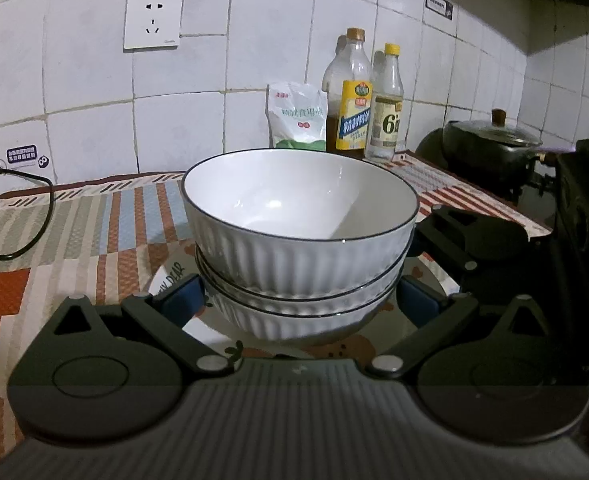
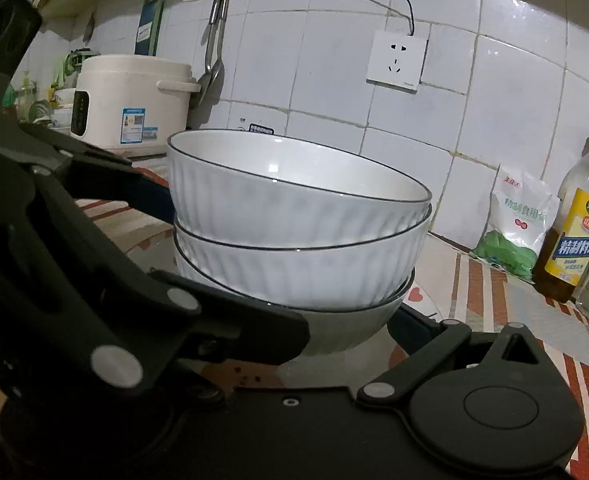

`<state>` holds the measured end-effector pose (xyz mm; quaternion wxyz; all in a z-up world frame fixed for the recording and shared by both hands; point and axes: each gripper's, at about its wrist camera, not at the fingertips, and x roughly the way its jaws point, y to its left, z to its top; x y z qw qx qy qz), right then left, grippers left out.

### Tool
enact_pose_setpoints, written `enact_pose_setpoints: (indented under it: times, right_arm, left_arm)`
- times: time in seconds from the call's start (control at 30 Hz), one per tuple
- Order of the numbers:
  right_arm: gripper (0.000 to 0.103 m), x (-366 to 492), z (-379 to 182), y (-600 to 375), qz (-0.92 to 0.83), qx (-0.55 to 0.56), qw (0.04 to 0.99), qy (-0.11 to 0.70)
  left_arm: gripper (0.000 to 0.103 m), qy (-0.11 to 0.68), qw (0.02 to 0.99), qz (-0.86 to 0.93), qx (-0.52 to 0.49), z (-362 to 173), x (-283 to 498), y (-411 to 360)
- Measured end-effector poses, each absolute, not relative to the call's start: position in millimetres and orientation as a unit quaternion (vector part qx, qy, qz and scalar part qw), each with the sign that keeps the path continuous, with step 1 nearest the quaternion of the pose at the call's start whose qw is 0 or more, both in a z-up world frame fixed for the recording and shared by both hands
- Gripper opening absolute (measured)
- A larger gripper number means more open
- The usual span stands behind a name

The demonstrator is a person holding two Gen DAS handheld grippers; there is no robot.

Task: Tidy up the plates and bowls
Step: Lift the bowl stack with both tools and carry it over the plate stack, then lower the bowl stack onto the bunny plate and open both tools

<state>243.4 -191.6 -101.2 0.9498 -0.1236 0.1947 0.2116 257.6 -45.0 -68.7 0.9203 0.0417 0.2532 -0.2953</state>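
Observation:
A stack of three white ribbed bowls (image 1: 300,240) with dark rims stands on a printed plate (image 1: 166,280) on the patterned cloth. My left gripper (image 1: 300,300) is spread wide, its blue pads (image 1: 182,300) on either side of the lower bowls; whether they press on the stack I cannot tell. In the right wrist view the same stack (image 2: 294,232) fills the middle. My right gripper (image 2: 334,320) is spread around the bottom bowl from the other side, its right finger (image 2: 414,326) by the base. The other gripper's black body shows in each view.
A salt bag (image 1: 296,118), an oil bottle (image 1: 350,96) and a clear bottle (image 1: 386,108) stand by the tiled wall. A lidded black pot (image 1: 490,144) sits at the right. A rice cooker (image 2: 130,100) stands at the left. A black cable (image 1: 18,216) lies on the cloth.

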Motion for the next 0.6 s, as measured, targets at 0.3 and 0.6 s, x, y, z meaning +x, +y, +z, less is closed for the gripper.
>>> enact_pose_setpoints:
  times: [0.3,0.6]
  right_arm:
    - [0.102,223,-103,-199,0.187,-0.109,0.960,0.176]
    - [0.103,190,-100,-199,0.158,-0.105,0.970,0.149]
  left_arm:
    - [0.103,0.246,0.927,-0.279,0.050,-71,253,-50]
    - [0.103,0.245,0.931,-0.266,0.045,-70,244,-50]
